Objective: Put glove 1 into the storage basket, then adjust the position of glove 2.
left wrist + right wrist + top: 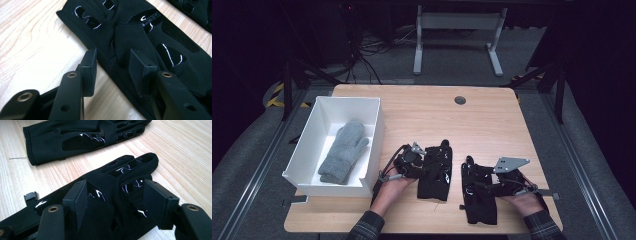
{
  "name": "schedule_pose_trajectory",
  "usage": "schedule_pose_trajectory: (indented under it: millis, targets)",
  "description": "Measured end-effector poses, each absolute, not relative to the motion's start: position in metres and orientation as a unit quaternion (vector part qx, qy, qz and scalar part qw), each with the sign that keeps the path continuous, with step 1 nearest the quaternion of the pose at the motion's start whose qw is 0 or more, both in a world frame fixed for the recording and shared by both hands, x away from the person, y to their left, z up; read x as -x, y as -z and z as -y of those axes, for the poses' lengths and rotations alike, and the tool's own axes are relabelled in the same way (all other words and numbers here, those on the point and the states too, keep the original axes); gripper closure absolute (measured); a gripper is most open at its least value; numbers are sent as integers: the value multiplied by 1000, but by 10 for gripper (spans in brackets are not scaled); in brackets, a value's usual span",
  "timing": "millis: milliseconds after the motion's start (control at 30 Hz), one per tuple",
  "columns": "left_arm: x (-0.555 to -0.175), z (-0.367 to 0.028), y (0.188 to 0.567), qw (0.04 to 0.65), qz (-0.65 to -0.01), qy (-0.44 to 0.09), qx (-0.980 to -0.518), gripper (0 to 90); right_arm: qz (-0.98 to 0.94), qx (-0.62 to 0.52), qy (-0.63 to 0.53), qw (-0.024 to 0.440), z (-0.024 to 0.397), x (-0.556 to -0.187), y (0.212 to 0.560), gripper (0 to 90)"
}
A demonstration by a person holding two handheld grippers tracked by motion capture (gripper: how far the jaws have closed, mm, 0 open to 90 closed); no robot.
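Observation:
Two black gloves with glossy patches lie side by side on the wooden table. My left gripper is open at the left glove. One jaw stands over bare wood beside the glove's long edge and the other over the fabric, without pinching it. My right gripper sits low on the right glove, its jaws closed against bunched fabric at the palm and thumb. The left glove lies beyond it.
A white box stands at the table's left side with a grey knitted mitten inside. A round cable grommet sits near the far edge. Bare wood stretches behind the gloves.

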State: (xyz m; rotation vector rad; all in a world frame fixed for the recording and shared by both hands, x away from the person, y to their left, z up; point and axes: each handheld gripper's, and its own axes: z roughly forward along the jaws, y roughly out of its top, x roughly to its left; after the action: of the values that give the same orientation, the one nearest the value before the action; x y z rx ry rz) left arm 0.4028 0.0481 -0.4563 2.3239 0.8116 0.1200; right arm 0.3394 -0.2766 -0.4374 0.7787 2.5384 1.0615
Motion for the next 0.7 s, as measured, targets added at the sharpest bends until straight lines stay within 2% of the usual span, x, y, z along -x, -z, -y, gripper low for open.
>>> schedule_pose_trajectory:
  millis: [133,233,267,367,433,600,700]
  targets:
    - [-402,-46,456,326,-312,-55,-891,650,-877,-274,-369,143,281,-337,436,375]
    - [-401,-44,455,322,-314,-52,-892,736,-873,-281,-372,146,289,-334,435,374]
    - [-401,-44,455,321,-318,-51,-891,800,-869,-287,-375,148,296,-332,434,375]
    - [-401,-45,453,318,-323,-51,-890,853,-867,-290,-376,149,300,-330,433,383]
    - [-401,-46,453,319,-326,-48,-888,865,-866,-293,-377,147,305,-328,432,434]
    - [-400,-49,451,329,-334,-35,-883,872,-874,-294,-364,132,310,-325,434,694]
    - [-398,-53,448,341,-335,-28,-878,872,-878,-293,-357,123,312,-323,436,797]
